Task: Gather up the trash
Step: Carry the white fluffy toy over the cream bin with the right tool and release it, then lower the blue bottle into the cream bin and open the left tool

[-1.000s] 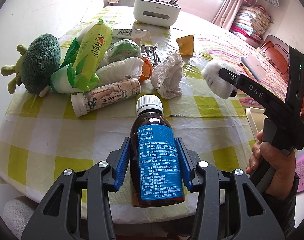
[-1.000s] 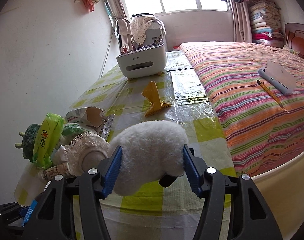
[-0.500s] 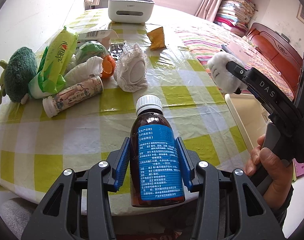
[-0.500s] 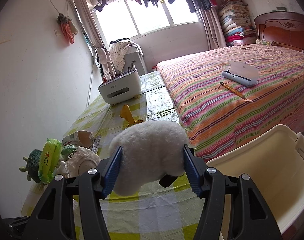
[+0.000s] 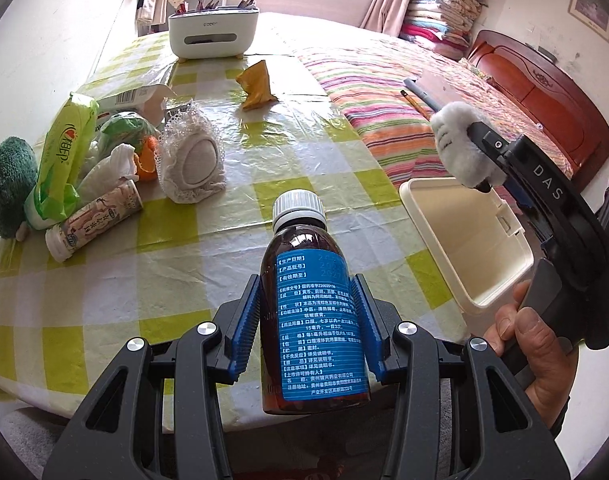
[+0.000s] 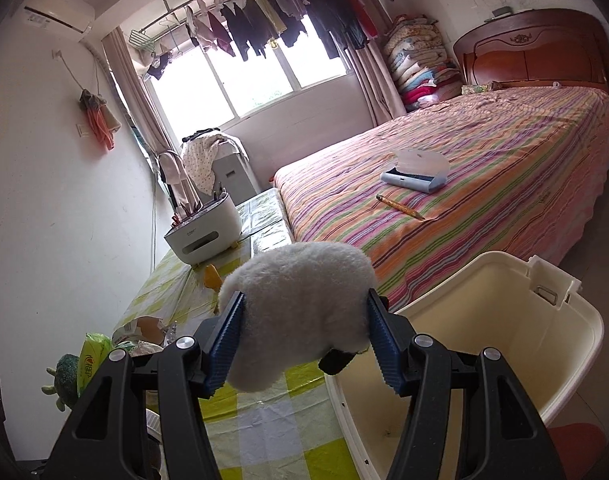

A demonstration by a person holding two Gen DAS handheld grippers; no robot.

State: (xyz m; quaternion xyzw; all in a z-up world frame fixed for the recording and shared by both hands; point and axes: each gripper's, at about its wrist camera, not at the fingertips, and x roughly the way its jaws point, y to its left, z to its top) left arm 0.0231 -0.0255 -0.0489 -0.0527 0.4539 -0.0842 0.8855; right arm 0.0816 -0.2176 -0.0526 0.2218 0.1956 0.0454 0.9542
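Observation:
My left gripper is shut on a brown medicine bottle with a blue label and white cap, held above the near table edge. My right gripper is shut on a white fluffy plush toy, held over the rim of the cream bin; the toy also shows in the left wrist view above the bin. On the table lie a green wipes pack, a lying drink bottle, crumpled white paper, orange peel, a lacy pad and a yellow wrapper.
A green plush sits at the table's left edge. A white organiser box stands at the far end. A torn carton lies behind the trash. The striped bed carries a pencil and a case, right of the table.
Both grippers have swung right and risen. The cream bin has come into view beside the table, and the plush toy now hangs over its rim. Both holds are unchanged.

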